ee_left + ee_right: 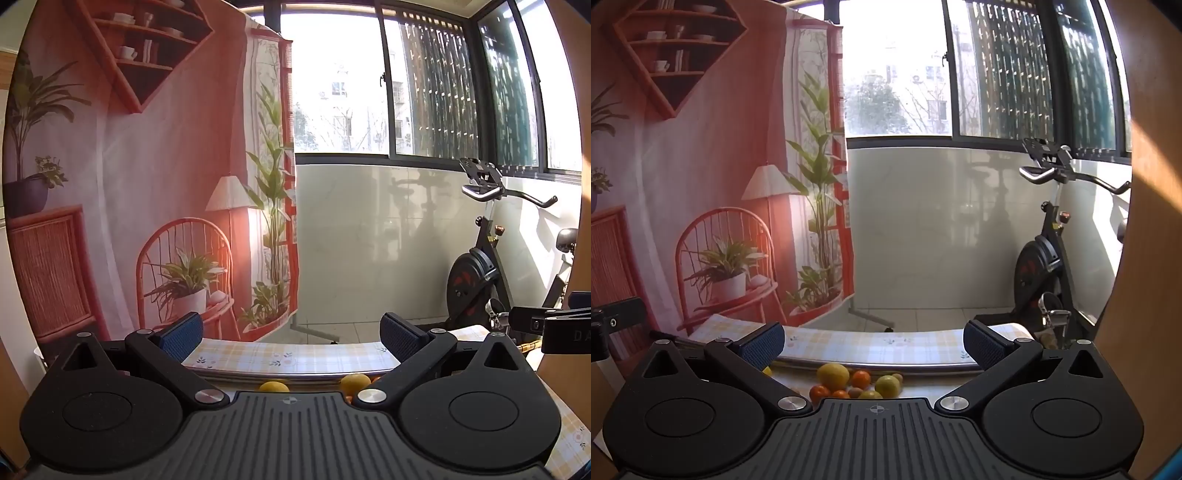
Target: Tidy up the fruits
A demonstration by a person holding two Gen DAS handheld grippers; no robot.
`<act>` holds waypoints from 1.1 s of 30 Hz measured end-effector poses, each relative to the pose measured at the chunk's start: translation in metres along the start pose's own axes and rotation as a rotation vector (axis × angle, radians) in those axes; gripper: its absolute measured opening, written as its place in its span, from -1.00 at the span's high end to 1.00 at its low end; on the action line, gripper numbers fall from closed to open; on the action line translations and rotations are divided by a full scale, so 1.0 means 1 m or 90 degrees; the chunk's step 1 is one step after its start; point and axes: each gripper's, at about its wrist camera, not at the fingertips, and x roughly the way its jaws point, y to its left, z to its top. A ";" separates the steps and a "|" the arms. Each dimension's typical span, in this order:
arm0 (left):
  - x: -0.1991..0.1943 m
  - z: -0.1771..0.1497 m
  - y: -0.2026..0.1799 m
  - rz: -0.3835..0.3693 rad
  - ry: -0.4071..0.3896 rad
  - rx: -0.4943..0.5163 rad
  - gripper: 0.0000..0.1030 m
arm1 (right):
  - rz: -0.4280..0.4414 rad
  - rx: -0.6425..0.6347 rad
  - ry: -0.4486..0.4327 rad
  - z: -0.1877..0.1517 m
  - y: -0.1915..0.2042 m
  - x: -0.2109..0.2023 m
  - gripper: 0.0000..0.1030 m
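The fruits are sitting in a loose cluster on the checked tablecloth (pixel 857 345), low in the right wrist view and just ahead of the gripper body: a large yellow lemon-like fruit (pixel 833 375) at the back, a small orange (pixel 861 379) touching it on its right, a yellow-green fruit (pixel 887 386) beside that, another orange (pixel 820 393) nearer the camera, and a few smaller pieces half hidden by the housing. A metal rim (pixel 871 365) is curving just behind the pile; whether it belongs to a tray or a bowl, I cannot tell.

The left wrist view is catching only the tops of two yellow fruits (pixel 274 386) (pixel 355 384) peeking over its own housing.

Now the tools. The right gripper (pixel 873 345) is holding its jaws spread wide, nothing between the blue pads (pixel 762 347). The left gripper (pixel 291 338) is standing the same way, wide apart and empty, pointing level across the table towards the exercise bike (pixel 476 273) and the printed backdrop (pixel 147 184). Part of the right tool is poking in at the far right of the left view.

By my read, the sorting is hardly begun: the fruits are all lying mixed together, none gripped. Everything looks left to do, starting with tipping a gripper down onto the pile.
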 end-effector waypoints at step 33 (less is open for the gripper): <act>0.001 0.001 0.007 -0.019 0.002 -0.002 -0.99 | 0.003 0.000 -0.004 0.000 0.002 -0.002 -1.00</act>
